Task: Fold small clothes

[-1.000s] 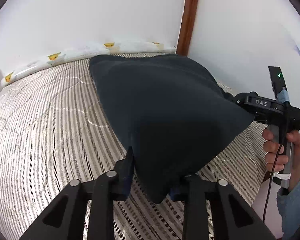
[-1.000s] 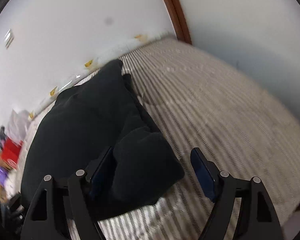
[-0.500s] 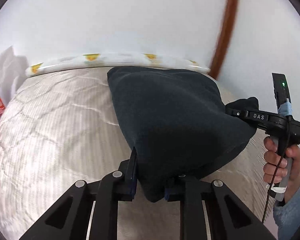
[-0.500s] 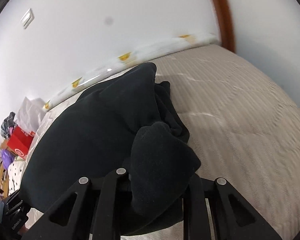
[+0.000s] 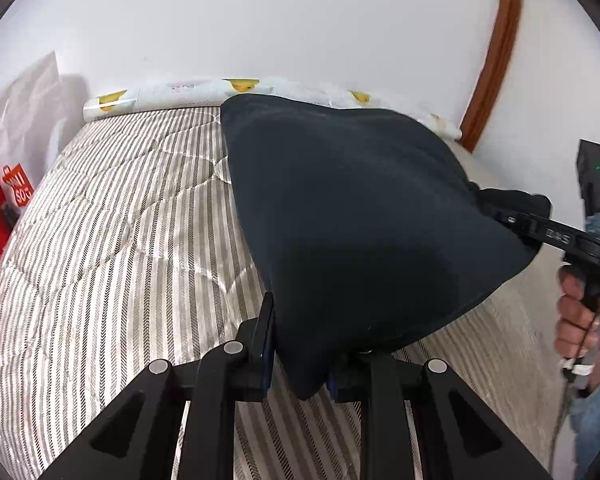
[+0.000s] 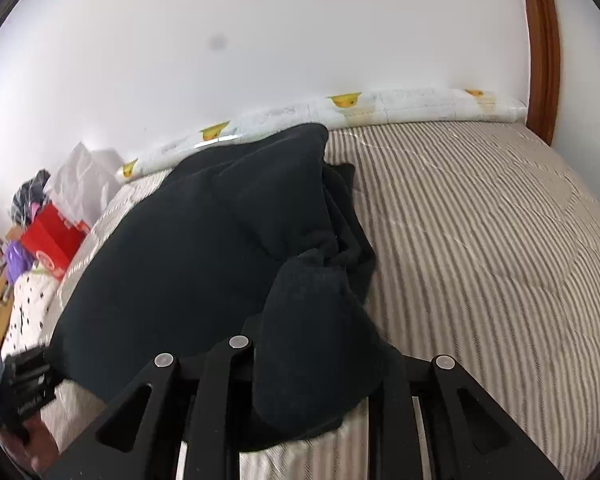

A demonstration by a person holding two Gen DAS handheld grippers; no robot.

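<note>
**Dark garment held between two grippers over the bed**

The left gripper (image 5: 298,364) pinches one corner of the dark garment (image 5: 356,216). The right gripper (image 6: 312,384), its jaws just closed further, clamps a bunched corner. The cloth hangs stretched between them above the striped mattress (image 5: 112,240), reaching toward its far edge by the wall.

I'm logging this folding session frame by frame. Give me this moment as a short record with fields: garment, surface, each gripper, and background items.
garment: dark garment, held up at two corners, its far end on the bed
surface: striped mattress
left gripper: shut on one garment corner
right gripper: jaws have just been closing, now shut on a bunched corner
right hand: wrapped round the right gripper's handle
background: duck-print roll along the white wall; red bag at the bed's left end
</note>
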